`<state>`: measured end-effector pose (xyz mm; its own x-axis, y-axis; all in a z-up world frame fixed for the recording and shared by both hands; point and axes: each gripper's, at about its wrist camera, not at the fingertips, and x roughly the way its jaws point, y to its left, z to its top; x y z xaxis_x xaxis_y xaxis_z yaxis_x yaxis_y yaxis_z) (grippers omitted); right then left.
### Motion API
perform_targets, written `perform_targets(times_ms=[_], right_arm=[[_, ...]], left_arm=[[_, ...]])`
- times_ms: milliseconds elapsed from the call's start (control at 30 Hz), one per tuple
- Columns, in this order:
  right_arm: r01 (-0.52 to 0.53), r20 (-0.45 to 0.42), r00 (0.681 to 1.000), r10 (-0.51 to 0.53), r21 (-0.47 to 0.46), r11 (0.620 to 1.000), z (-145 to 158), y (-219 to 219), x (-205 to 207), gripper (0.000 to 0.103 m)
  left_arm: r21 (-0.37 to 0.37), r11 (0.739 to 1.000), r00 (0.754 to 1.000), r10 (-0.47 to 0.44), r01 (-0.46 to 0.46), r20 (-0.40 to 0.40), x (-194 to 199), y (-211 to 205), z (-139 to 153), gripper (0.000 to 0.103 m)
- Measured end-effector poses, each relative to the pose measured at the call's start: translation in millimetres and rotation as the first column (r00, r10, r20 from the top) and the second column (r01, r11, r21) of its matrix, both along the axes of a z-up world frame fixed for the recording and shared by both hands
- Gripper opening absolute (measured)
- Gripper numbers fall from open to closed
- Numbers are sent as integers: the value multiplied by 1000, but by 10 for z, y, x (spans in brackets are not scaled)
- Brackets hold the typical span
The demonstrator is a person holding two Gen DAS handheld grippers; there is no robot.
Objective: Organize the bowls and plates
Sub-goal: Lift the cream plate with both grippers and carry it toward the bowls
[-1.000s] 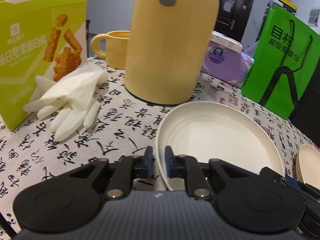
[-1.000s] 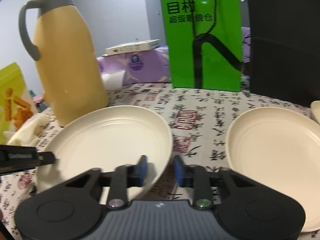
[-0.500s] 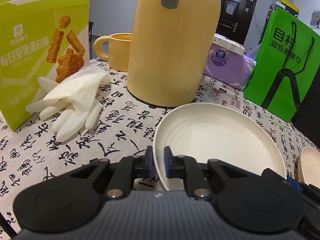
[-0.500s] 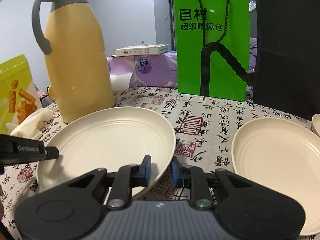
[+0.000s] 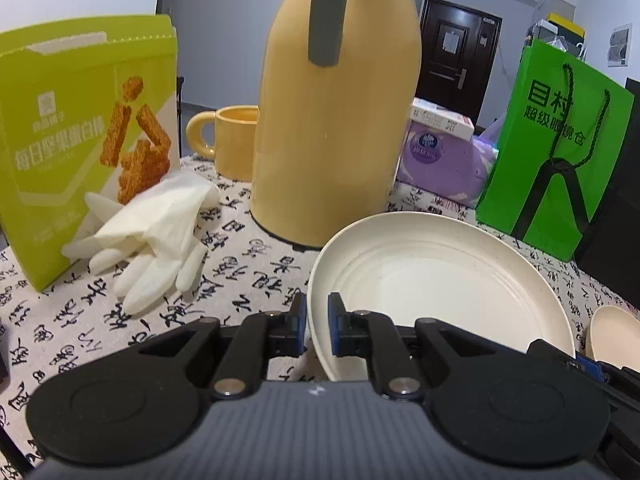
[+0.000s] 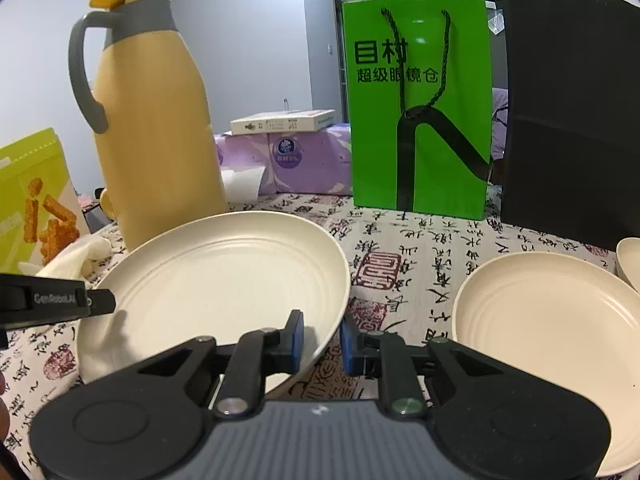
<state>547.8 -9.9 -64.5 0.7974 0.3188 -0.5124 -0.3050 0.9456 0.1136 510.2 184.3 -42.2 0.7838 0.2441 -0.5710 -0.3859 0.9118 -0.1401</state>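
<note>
Gloves (image 5: 156,236) lie left, by snack box (image 5: 80,140). Left gripper (image 5: 317,322) clamps plate (image 5: 432,276) at its left rim; right gripper (image 6: 321,340) grips the right rim. Plate sits tilted before thermos (image 5: 336,120). Second plate (image 6: 552,332) rests flat on cloth (image 6: 400,256), right.

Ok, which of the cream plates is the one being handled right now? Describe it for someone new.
Find the tall yellow thermos jug. Just in front of it is the held plate. Unlike the second plate lying flat to its right, this one is tilted, with the left gripper and right gripper clamped on opposite rims.
</note>
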Motion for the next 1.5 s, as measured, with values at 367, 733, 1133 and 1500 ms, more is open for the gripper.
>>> perform_targets(times_ms=[367,733,1133,1500], right_arm=[[-2,27,1000,2,11,1000,164,-19,-101,18],[-10,72,997,7,37,999,440,-95,-381,17],[-16,102,995,9,63,998,695,-368,-772,16],[5,130,991,-17,90,996,924,-674,-1245,16]], left_arm=[[-16,1000,999,0,1,52,-146,51,149,12],[-48,999,994,14,-9,109,-368,83,425,12],[-50,999,990,8,-1,143,-782,-133,666,12],[-28,999,984,-15,21,179,-1256,-451,929,12]])
